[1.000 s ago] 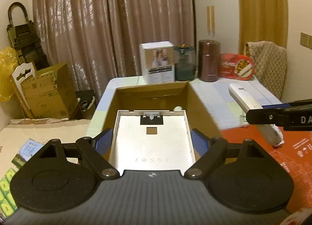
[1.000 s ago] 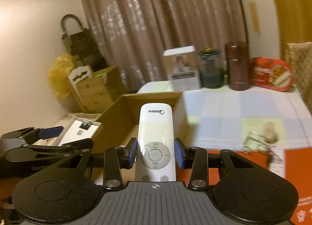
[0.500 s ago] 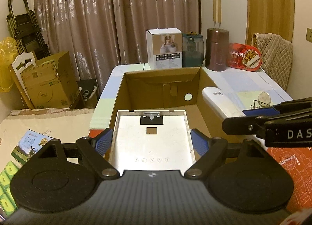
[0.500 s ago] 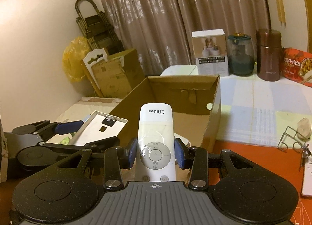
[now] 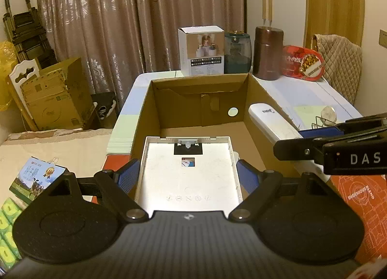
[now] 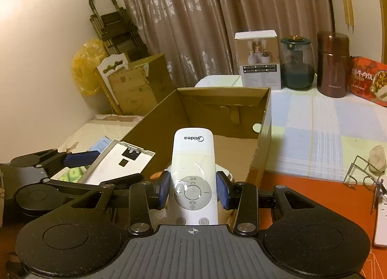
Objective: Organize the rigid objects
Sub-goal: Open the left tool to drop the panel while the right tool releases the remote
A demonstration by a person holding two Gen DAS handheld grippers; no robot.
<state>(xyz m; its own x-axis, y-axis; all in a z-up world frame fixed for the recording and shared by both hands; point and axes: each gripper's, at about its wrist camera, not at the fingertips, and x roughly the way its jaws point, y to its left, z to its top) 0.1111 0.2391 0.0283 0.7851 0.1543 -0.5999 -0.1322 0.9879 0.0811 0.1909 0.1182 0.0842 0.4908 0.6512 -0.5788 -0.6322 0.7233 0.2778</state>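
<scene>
The left tongs [image 5: 188, 177] are clenched on a flat white plastic panel [image 5: 187, 175], its blue pads [image 5: 127, 177] pressed against the panel's two long edges. The panel has a raised rim, a small metal clip at its far end and a dark square cut-out just below that; it is held roughly level, with its far end reaching over the near edge of an open brown cardboard box [image 5: 193, 90]. In the right wrist view the same panel [image 6: 118, 166] shows tilted, to the left of the right tongs and beside the box's left wall.

The right tongs [image 6: 193, 190] are clenched on a long white remote control [image 6: 193, 175] with a round button pad, gripped at its sides near the pad. Its far end, printed "Midea", points ahead over the box [image 6: 263, 119] interior. From the left wrist view the remote [image 5: 271, 124] crosses the box's right wall.

Beyond the box, on the pale checked surface [image 6: 326, 119], stand a white carton [image 5: 200, 50], a dark green glass jar [image 5: 237, 52], a brown cylindrical canister [image 5: 268, 52] and a red food package [image 5: 302, 63]. To the right of the right tongs, a wire rack [image 6: 362, 170] sits at the edge of an orange mat [image 6: 302, 189].
</scene>
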